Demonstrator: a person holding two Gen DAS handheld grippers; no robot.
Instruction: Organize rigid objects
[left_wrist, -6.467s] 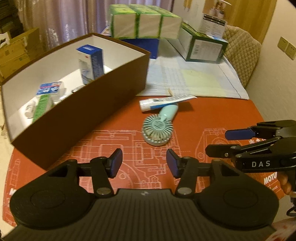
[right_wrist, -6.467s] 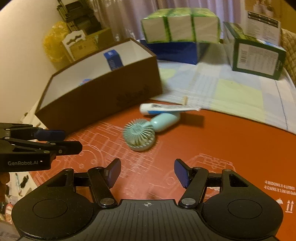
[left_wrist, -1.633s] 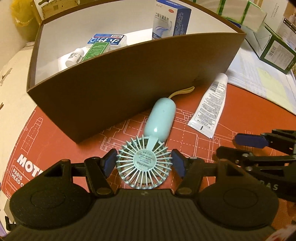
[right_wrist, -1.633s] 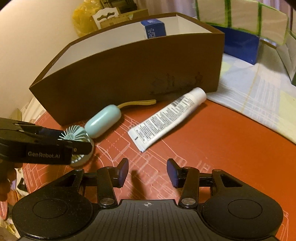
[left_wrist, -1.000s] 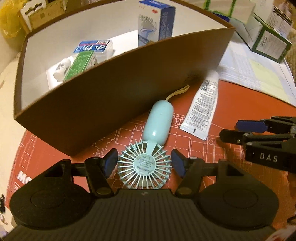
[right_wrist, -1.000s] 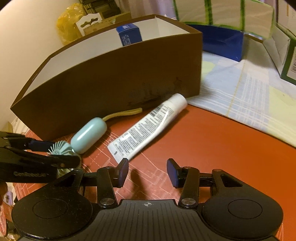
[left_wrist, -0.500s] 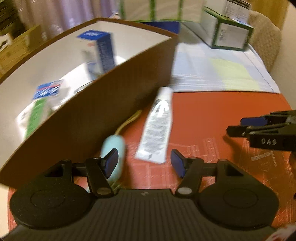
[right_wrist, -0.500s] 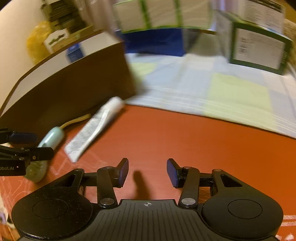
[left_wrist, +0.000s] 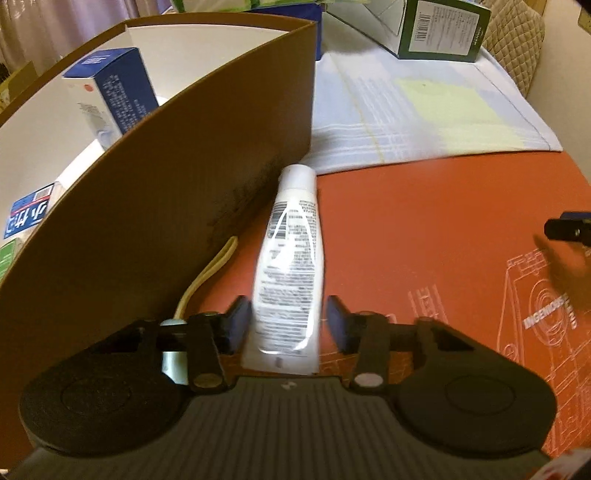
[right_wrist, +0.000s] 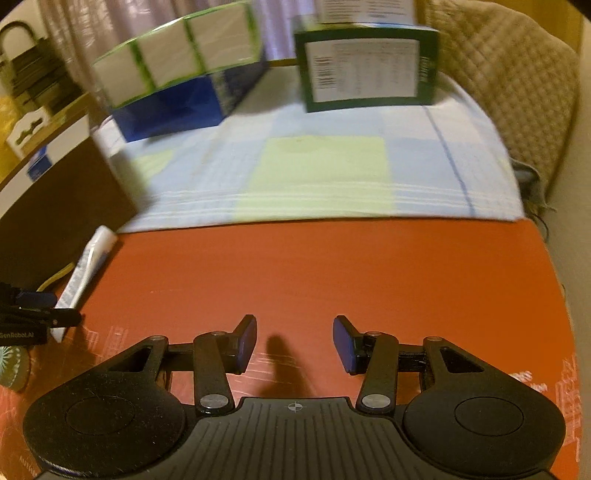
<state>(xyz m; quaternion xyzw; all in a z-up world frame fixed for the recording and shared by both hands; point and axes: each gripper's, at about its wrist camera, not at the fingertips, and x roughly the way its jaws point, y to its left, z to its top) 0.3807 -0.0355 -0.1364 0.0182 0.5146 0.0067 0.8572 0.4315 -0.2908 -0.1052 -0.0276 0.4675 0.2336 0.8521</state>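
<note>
Table (right_wrist: 332, 266), red printed mat over it, checked cloth (right_wrist: 317, 173) on the far half. Stacked cartons at the back: green-trimmed white packs (right_wrist: 177, 55) on a blue box (right_wrist: 184, 99), dark green carton (right_wrist: 365, 70) beside them.

Brown box (left_wrist: 155, 192) with white inside stands on the left of the mat and already holds a tall blue-white carton (left_wrist: 110, 92) plus flat packs at the left edge (left_wrist: 26, 218). Likely the drop target.

Change from a second ago: left tool (left_wrist: 290, 328) was bracketing the mint fan head; now it has swung over to the white tube (left_wrist: 290, 266). Tube lies flat on the mat just beside the box wall, cap toward the cloth, crimped end between the left tool's blue pads, which stand apart with a gap each side, not clamped. Frame is motion-blurred, contact unclear.

Fan was not picked up. Only its yellow strap (left_wrist: 207, 277) and a sliver of mint body show behind the left finger; part of the fan head (right_wrist: 11, 365) sits at the edge of the right view.

Right tool (right_wrist: 294, 343): pads apart, nothing between, over bare mat well apart from both items. It has turned away toward the cloth.

Judgement: tube goes first, fan after; two items left outside the box. Next move looks like closing on the tube.
</note>
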